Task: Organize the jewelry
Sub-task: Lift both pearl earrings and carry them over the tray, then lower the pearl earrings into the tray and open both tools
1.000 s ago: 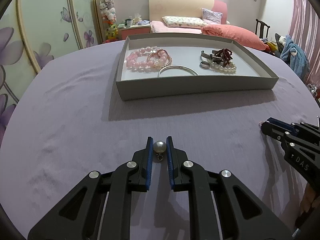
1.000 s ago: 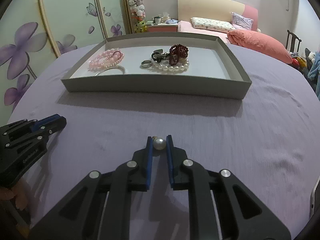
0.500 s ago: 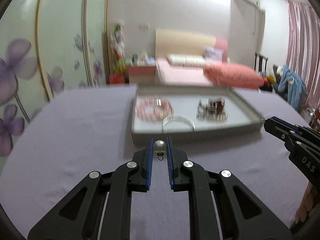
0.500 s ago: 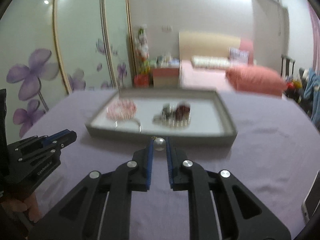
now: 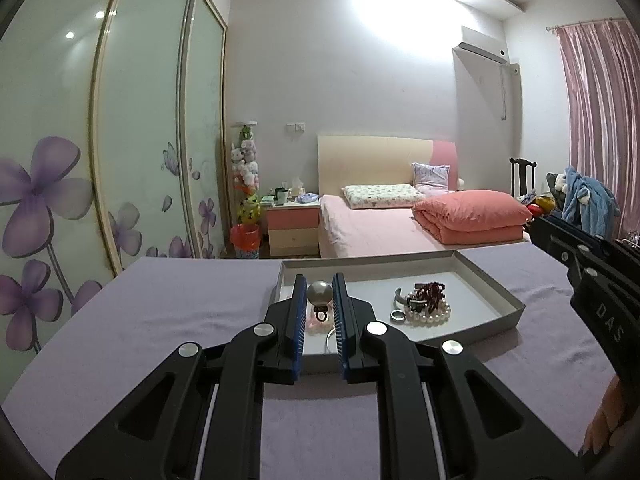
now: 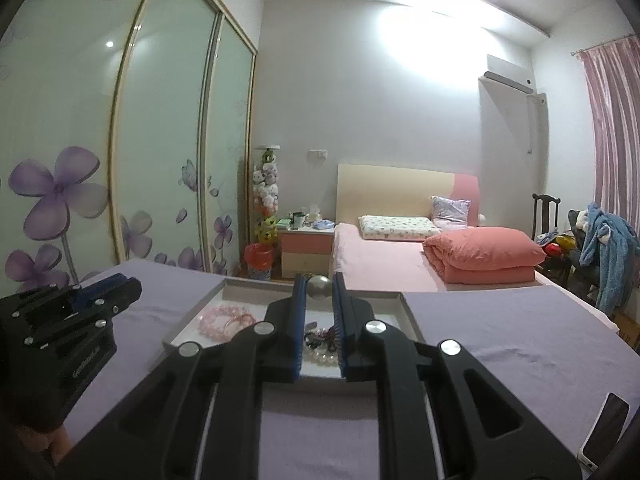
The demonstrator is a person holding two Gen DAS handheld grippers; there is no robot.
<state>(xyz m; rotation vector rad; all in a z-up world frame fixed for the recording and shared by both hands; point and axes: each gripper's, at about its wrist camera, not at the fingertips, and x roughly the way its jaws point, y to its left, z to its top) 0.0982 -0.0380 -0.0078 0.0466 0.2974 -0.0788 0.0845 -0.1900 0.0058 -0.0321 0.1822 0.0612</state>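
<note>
My left gripper (image 5: 319,292) is shut on a pearl earring (image 5: 319,294) whose small metal loop hangs below the bead. My right gripper (image 6: 319,286) is shut on a second pearl earring (image 6: 319,286). Both are held in the air above the purple table, in front of a grey tray (image 5: 502,294) (image 6: 188,326). In the tray lie pink bead bracelets (image 6: 226,320), a white pearl bracelet (image 5: 430,318), a dark red bead bracelet (image 5: 431,291), a ring (image 5: 397,315) and a silver bangle (image 5: 330,338), partly hidden by my fingers. Each gripper shows at the edge of the other's view.
The purple cloth (image 5: 160,320) covers the table around the tray. A phone (image 6: 604,436) lies at the table's right edge. Beyond the table stand a bed (image 5: 380,232), a nightstand (image 5: 292,226) and a floral wardrobe (image 5: 60,200). A chair with clothes (image 6: 600,252) is at the right.
Both grippers have risen and tilted up from looking down at the table to nearly level, each still holding its pearl. The tray now sits lower in both views.
</note>
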